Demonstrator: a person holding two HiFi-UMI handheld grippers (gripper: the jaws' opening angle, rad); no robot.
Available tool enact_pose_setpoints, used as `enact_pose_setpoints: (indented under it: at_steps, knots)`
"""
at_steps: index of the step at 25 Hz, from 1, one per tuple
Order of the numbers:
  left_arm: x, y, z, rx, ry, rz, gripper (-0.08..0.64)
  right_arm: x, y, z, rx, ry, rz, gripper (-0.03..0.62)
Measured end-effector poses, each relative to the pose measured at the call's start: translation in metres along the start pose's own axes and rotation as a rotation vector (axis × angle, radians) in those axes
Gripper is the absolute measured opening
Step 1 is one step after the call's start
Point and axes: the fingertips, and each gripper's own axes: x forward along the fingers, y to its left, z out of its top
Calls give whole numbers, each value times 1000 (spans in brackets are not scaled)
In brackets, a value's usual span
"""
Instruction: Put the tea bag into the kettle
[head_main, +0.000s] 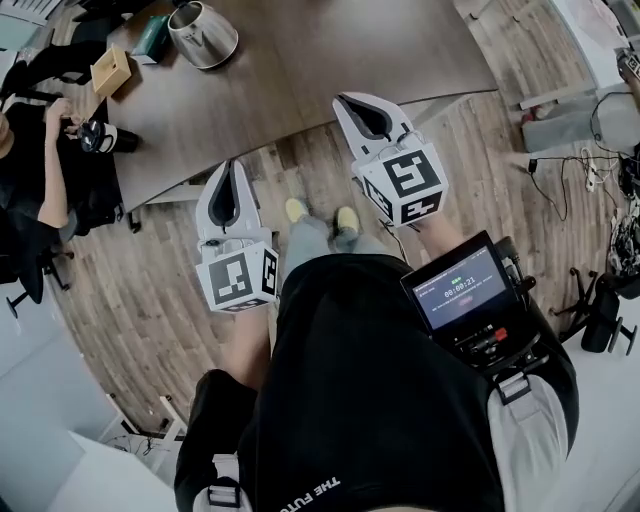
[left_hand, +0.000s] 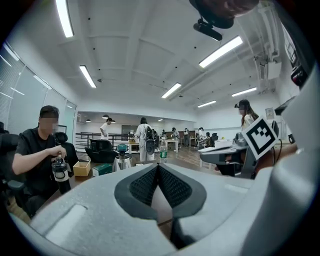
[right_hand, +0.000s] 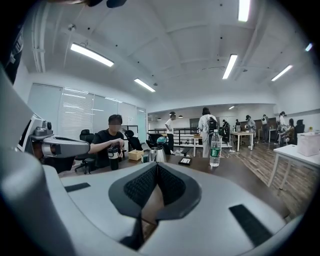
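The brown wooden table (head_main: 330, 70) is bare from its near edge up to the steel kettle (head_main: 203, 33), leaving an open lane. Just left of the kettle sit 1 teal carton (head_main: 152, 38) and 1 pale wooden box (head_main: 110, 70). A seated person's arm (head_main: 55, 195) and black flask (head_main: 100, 137) close that side. Towards the right stands 1 clear plastic water bottle (right_hand: 215, 148).

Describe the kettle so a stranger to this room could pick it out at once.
Start at the long dark wooden table ahead of the person. Near its left end in the head view sits a small cluster of things, the kettle among them. It is the only shiny, rounded metal thing there, beside a green box and a tan cardboard box.
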Motion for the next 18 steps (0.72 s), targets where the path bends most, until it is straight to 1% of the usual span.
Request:
enact_pose_setpoints:
  at_steps: [4, 7, 10, 18]
  knots:
    - [-7, 10, -2, -4, -10, -36, 3, 1, 21, 1, -20, 6, -23, 6]
    - [-1, 14, 0, 0, -13, -67, 3, 4, 25, 2, -16, 10, -42, 6]
    - [4, 17, 6, 21, -23, -90, 3, 4, 26, 5, -6, 4, -61, 6]
    - [1, 27, 16, 19, -28, -78, 3, 11, 32, 17, -9, -5, -56, 6]
